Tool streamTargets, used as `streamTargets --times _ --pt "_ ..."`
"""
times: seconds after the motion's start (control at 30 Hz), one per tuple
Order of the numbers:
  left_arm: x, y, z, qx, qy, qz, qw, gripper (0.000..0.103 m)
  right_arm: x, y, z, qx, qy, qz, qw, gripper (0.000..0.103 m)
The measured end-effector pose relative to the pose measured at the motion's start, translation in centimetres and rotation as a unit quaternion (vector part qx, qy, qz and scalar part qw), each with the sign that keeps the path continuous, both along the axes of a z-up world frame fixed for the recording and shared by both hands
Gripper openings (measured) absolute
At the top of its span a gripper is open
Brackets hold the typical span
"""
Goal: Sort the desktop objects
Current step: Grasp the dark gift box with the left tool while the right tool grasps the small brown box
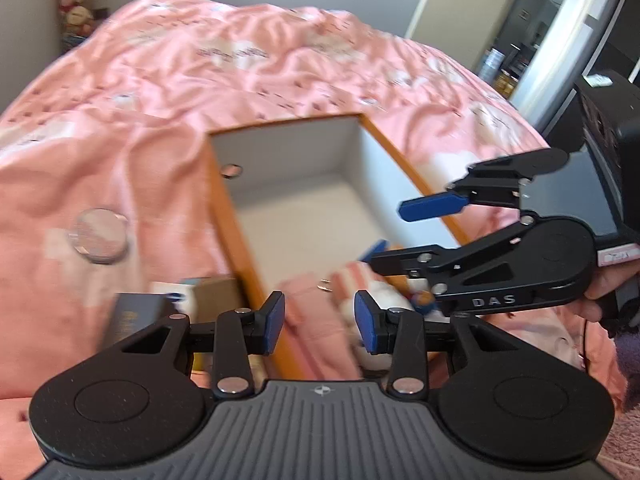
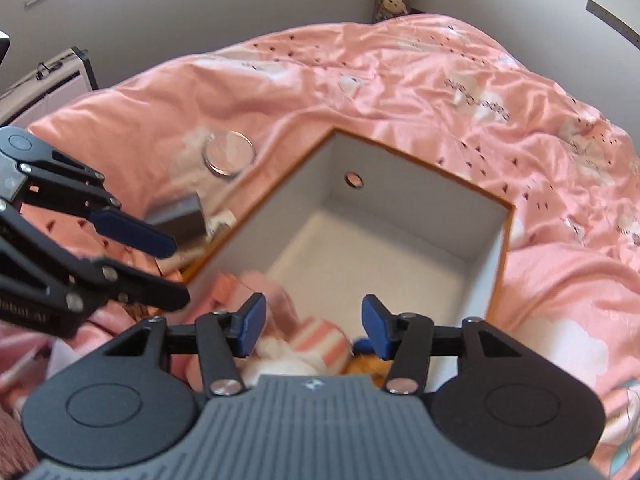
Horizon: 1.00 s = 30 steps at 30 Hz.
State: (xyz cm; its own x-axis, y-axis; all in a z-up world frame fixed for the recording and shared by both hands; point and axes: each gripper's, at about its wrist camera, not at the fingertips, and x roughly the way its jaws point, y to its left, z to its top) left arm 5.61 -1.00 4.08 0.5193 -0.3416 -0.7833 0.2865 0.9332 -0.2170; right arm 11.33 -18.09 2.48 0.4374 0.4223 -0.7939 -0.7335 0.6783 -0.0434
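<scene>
Ribbed grey housing fronts our left gripper (image 1: 320, 322), blue pads apart, empty; our right gripper (image 2: 313, 326), stamped "DAS", likewise gapes. Below them a fluffy pink-striped plush toy (image 2: 320, 340) lies inside the orange-rimmed, grey-lined cardboard box (image 2: 505, 240) on crumpled pink bedding (image 2: 400, 88).

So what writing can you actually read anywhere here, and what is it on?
"DAS": raised letters on the right gripper, seen from the left wrist.
A word ending "AI": on the left gripper, cut off at the picture's edge.
Printed script on the pink bedcover: too blurred to read.
Pink label on the right gripper's body: unreadable.
Dark box with gold print: too blurred.
The grey storage box: no writing.
</scene>
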Motion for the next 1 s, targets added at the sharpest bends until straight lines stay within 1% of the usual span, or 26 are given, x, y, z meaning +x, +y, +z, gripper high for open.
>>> streamTargets --times 0.1,0.17,0.23,0.33,0.4,0.53,0.67,0.73,0.77,0.9,1.0 --pt "-0.2 2.2 0.8 0.029 -0.015 0.027 0.9991 0.044 0.0 1.7 0.5 0.007 -0.016 0.007 1.000 0.056" --pt "-0.3 3.6 0.9 0.051 -0.020 0.041 0.9976 0.044 0.2 2.8 0.6 0.011 -0.013 0.017 1.000 0.056" --pt "-0.3 4.7 0.7 0.071 -0.022 0.055 0.9957 0.045 0.3 4.1 0.4 0.009 -0.011 0.032 0.999 0.055" --pt "-0.2 6.3 -0.1 0.089 -0.015 0.065 0.9938 0.045 0.0 6.0 0.0 -0.003 -0.020 0.053 0.998 0.055" --pt "-0.3 7.0 -0.9 0.100 -0.009 0.059 0.9931 0.045 -0.1 7.2 -0.4 -0.013 -0.025 0.066 0.997 0.055" --pt "-0.4 7.0 -2.5 0.136 -0.003 0.040 0.9900 0.048 -0.2 9.3 -1.3 -0.036 -0.017 0.101 0.994 0.054" --pt "-0.1 6.6 -4.2 0.150 0.002 0.018 0.9885 0.049 -0.4 11.3 -2.5 -0.072 -0.025 0.128 0.989 0.055" --pt "0.2 6.2 -5.0 0.158 -0.001 0.006 0.9874 0.051 -0.2 12.0 -3.0 -0.082 -0.025 0.139 0.987 0.054" --pt "0.4 5.9 -5.4 0.166 -0.003 0.000 0.9861 0.053 -0.2 12.3 -3.1 -0.084 -0.024 0.143 0.986 0.057" --pt "0.8 4.2 -6.8 0.215 -0.022 -0.034 0.9758 0.055 0.0 13.0 -3.5 -0.109 -0.052 0.162 0.979 0.057" --pt "1.0 2.9 -7.8 0.247 -0.028 -0.060 0.9668 0.056 0.4 13.2 -3.5 -0.118 -0.061 0.179 0.975 0.056"
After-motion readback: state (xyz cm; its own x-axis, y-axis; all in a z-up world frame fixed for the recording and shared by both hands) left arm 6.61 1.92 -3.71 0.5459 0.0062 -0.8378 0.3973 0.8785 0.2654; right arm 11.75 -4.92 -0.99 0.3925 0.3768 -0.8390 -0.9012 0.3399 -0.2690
